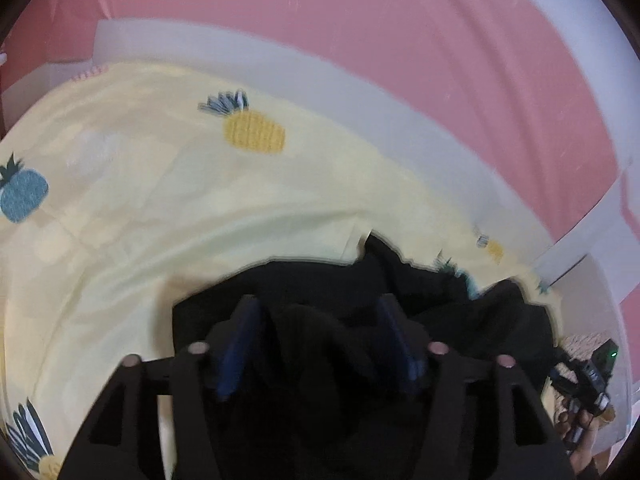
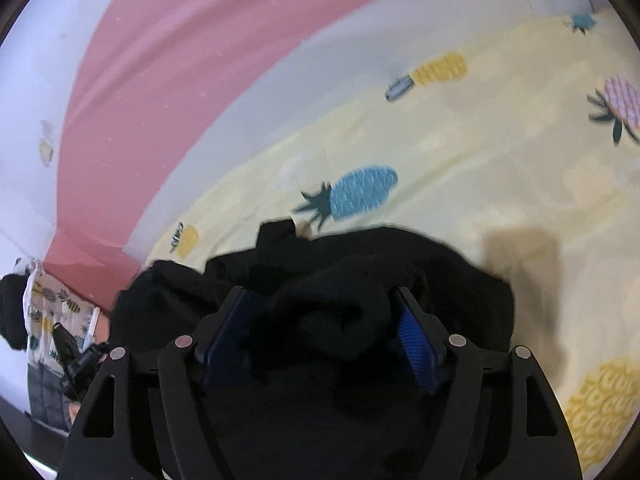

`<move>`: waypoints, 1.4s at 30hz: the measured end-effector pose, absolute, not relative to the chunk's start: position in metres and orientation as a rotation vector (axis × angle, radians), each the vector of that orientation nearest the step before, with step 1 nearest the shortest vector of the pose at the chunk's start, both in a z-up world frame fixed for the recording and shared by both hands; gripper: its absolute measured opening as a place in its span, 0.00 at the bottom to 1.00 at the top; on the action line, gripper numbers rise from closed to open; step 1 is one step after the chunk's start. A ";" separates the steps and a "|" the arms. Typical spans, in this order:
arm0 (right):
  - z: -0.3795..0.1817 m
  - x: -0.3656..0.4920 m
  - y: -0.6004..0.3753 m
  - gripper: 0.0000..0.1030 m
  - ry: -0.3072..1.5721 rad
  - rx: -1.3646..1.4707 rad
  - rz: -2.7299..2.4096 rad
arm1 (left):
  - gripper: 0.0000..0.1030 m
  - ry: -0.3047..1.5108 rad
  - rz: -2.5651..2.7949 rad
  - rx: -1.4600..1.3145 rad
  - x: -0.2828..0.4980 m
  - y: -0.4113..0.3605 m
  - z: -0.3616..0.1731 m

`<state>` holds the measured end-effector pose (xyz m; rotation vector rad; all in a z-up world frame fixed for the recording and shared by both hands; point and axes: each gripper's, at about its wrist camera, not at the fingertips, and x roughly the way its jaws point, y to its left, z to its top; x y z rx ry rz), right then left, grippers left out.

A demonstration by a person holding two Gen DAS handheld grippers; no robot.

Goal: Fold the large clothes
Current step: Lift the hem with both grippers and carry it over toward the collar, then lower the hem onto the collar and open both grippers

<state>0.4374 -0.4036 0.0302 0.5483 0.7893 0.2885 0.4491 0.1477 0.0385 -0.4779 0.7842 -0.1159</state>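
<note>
A black garment [image 1: 432,292] lies bunched on the pale yellow bedsheet [image 1: 160,208] printed with pineapples, and both grippers hang right over it. The left gripper [image 1: 318,344] has its blue pads [image 1: 236,344] spread apart with a hump of the black cloth rising between them; the pads stand clear of the cloth, so the grip is released. The right gripper [image 2: 320,336] is the same: its blue pads [image 2: 416,340] stand wide, a rolled fold of the garment sits in the gap, and nothing is pinched. From the left gripper's side, the garment runs away to the right in a long crumpled band, its ragged far edge lying against the sheet toward a small yellow pineapple [image 1: 494,246]. From the right gripper's side, the same cloth stretches out to the left, so its long axis runs from one gripper to the other. A blue pineapple [image 2: 360,192] on the sheet sits just beyond the garment's far edge. Beyond the sheet is a white band of bedding [image 1: 360,92] and then pink fabric [image 1: 360,12]. A hand [image 1: 580,428] holding the other gripper shows at the garment's right end in the left view.
</note>
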 end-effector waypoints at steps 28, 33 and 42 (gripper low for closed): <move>-0.027 0.489 -0.415 0.34 0.927 0.421 0.254 | 0.30 0.938 -0.137 -0.299 0.496 0.127 -0.023; 0.007 0.483 -0.402 0.15 0.832 0.319 0.220 | 0.15 0.825 -0.104 -0.237 0.483 0.123 0.008; -0.004 0.522 -0.384 0.15 0.842 0.208 0.083 | 0.15 0.813 0.013 -0.231 0.520 0.117 -0.014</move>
